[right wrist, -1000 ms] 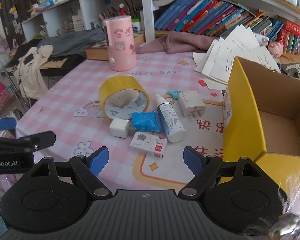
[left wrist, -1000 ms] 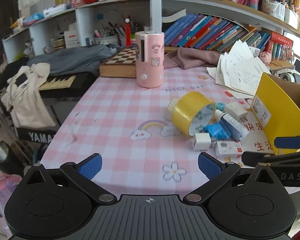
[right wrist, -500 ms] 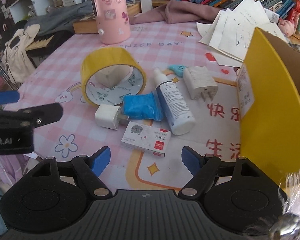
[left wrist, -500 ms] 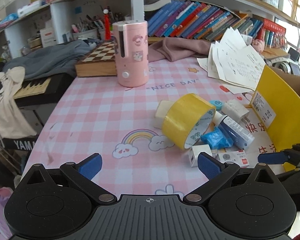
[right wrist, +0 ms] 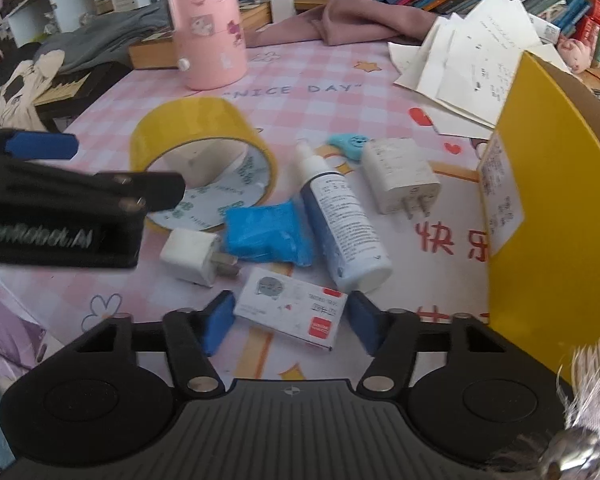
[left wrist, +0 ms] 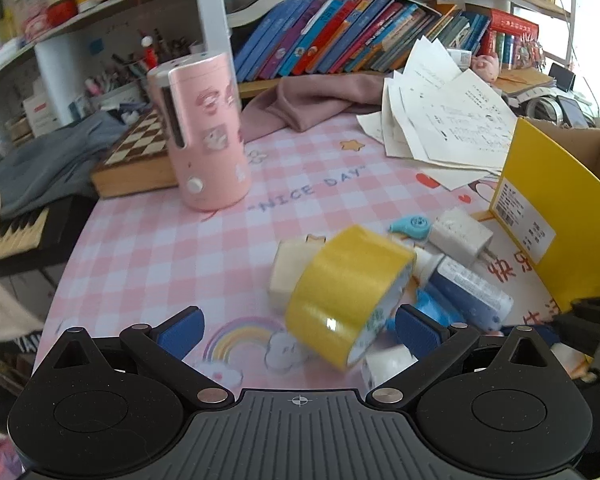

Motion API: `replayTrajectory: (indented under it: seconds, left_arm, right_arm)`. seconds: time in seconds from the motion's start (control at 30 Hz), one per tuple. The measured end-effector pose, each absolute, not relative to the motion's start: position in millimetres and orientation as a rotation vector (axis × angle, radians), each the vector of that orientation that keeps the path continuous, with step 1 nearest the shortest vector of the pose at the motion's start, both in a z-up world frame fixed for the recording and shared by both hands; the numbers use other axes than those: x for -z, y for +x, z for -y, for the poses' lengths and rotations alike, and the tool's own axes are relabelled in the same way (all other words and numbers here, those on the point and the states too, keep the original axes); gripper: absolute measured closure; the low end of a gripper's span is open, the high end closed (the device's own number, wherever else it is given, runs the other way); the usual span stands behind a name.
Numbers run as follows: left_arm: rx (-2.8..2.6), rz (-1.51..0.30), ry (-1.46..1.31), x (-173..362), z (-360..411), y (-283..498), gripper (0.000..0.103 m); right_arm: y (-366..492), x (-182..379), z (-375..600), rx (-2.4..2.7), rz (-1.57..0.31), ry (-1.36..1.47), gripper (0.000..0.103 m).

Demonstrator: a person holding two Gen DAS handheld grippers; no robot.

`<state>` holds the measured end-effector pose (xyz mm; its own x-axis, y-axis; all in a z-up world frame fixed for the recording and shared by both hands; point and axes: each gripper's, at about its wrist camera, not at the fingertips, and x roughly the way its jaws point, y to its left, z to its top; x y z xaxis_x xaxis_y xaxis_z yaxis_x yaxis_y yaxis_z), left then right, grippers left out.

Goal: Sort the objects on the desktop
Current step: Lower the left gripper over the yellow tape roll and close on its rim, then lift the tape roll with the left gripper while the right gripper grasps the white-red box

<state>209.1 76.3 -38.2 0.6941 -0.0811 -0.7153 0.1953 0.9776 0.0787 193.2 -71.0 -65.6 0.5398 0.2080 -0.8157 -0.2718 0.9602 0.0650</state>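
Note:
A small white card box with a red label lies flat on the pink checked tablecloth. My right gripper straddles it. Its jaws are closing, and the blue pads stand just off the box's two ends. A yellow tape roll lies on its side between the fingers of my left gripper, nearer the right pad, and neither pad touches it. The left gripper is wide open. Beside the tape lie a small white charger, a blue packet and a spray bottle.
An open yellow cardboard box stands at the right. Near it lie a larger white plug and a teal trinket. A pink cylinder, loose papers, a pink cloth and a chessboard sit farther back.
My left gripper has moved in toward the tape roll, which now sits between its fingers. My right gripper has come down over the white card box and its jaws have narrowed.

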Motion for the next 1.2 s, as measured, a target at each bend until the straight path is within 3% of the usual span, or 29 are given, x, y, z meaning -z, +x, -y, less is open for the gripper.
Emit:
replayTrajectory:
  seconds: [0.3,0.4,0.47,0.53,0.6,0.83,0.93,1.1,1.2]
  left_arm:
    - [0.245,-0.798,0.194,44,-60,222,0.002]
    - [0.257,-0.809,0.208,46,-56,224,0.01]
    - [0.261,-0.813,0.21,46,-56,225,0.022]
    - [0.259,-0.819,0.212,45,-57,225,0.047]
    - [0.248,-0.814,0.214,44,-58,224,0.057]
    - [0.221,-0.785,0.118,32,-72,222,0.061]
    - [0.219,-0.773,0.091,25,-75,221,0.071]
    - [0.18,-0.755,0.065,23,-80,217,0.076]
    - [0.176,-0.75,0.046,20,-85,214,0.09]
  right_arm:
    - [194,66,88,-0.226,-0.962,-0.052,0.044]
    - [194,66,87,-0.229,-0.96,-0.056,0.045]
    - [194,65,87,-0.226,-0.96,-0.057,0.045]
    - [194,64,88,-0.219,-0.955,-0.057,0.045]
    - [195,63,90,-0.217,-0.949,-0.054,0.045]
    - [193,56,89,-0.226,-0.923,-0.065,0.045]
    - [191,54,89,-0.231,-0.911,-0.067,0.045]
    - [189,52,90,-0.234,-0.909,-0.068,0.045]
    - [185,50,90,-0.239,-0.898,-0.072,0.045]
